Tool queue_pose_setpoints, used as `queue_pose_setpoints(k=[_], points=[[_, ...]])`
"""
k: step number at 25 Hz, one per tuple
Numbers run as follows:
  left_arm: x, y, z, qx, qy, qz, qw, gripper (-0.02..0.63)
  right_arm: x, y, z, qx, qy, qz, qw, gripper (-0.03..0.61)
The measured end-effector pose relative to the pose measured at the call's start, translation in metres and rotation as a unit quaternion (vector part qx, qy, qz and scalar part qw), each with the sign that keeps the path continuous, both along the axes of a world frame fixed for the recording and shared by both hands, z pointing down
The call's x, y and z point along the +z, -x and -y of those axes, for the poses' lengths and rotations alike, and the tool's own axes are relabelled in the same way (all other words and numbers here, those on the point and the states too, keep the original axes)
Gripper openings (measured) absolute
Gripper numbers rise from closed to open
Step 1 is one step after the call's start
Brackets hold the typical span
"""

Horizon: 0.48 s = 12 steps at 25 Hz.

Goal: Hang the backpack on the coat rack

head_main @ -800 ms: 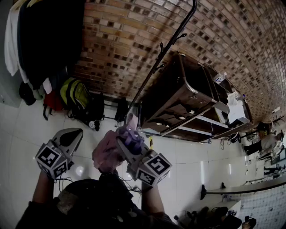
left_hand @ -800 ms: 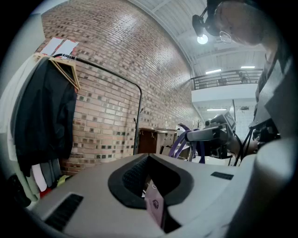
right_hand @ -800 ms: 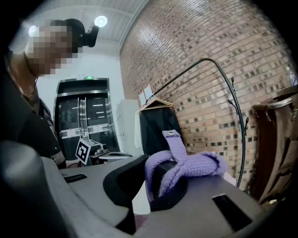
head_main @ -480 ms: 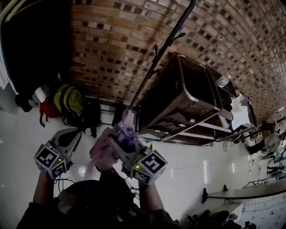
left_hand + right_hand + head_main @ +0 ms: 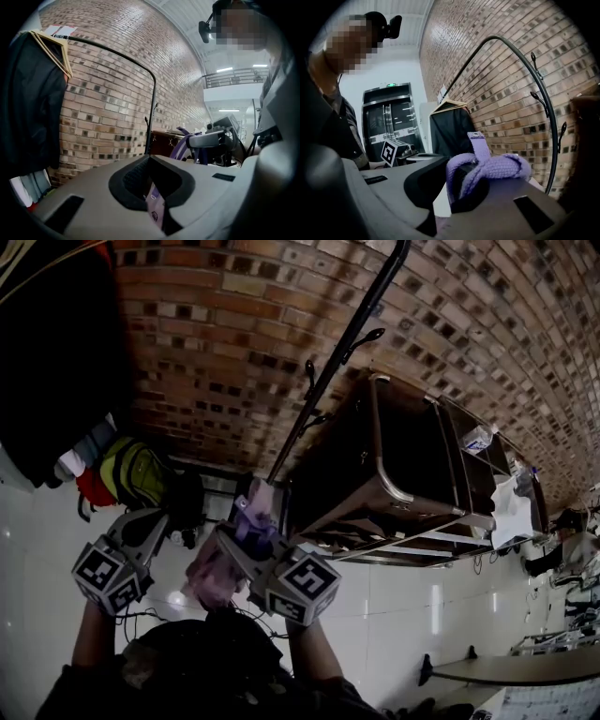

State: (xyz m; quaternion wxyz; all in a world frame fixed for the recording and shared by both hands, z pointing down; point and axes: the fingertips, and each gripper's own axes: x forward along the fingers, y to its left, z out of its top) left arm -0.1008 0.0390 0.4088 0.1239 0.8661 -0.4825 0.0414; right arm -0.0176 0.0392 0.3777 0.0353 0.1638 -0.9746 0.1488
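Two grips on the backpack (image 5: 217,568), near the coat rack (image 5: 325,381) — my right gripper (image 5: 246,524) clamps its loop (image 5: 497,169), my left gripper (image 5: 148,523) a thin strap (image 5: 154,208).

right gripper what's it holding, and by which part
The right gripper holds the pink-and-purple fabric backpack by its woven purple webbing loop, bunched between shut jaws.

A big industrial-style hall, more a studio or lab than a home: a bare brick wall (image 5: 234,352) rises over a glossy white tiled floor (image 5: 394,606), a railed mezzanine (image 5: 234,75) runs under ceiling strip lights (image 5: 224,70), and a glazed double door (image 5: 389,126) carries a green exit sign (image 5: 391,85). A black coat rack (image 5: 342,348), hung dark coats (image 5: 33,103), a green backpack (image 5: 131,474) and long wooden cabinets (image 5: 412,446) line the wall
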Motion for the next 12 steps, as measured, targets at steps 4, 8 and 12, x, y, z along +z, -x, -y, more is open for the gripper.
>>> queue_pose_setpoints(k=[4,8,12], points=[[0.0,-0.019,0.039,0.004,0.001,0.006,1.0,0.012,0.002,-0.01,0.04,-0.007,0.004,-0.003,1.0,0.002],[-0.001,-0.03,0.073,-0.002,-0.003,0.01,0.9999,0.012,-0.007,-0.013,0.075,-0.021,-0.007,0.0,1.0,0.002],[-0.005,-0.039,0.101,-0.002,-0.012,0.016,0.9998,0.012,-0.007,-0.013,0.105,-0.029,-0.016,-0.002,0.999,0.002]])
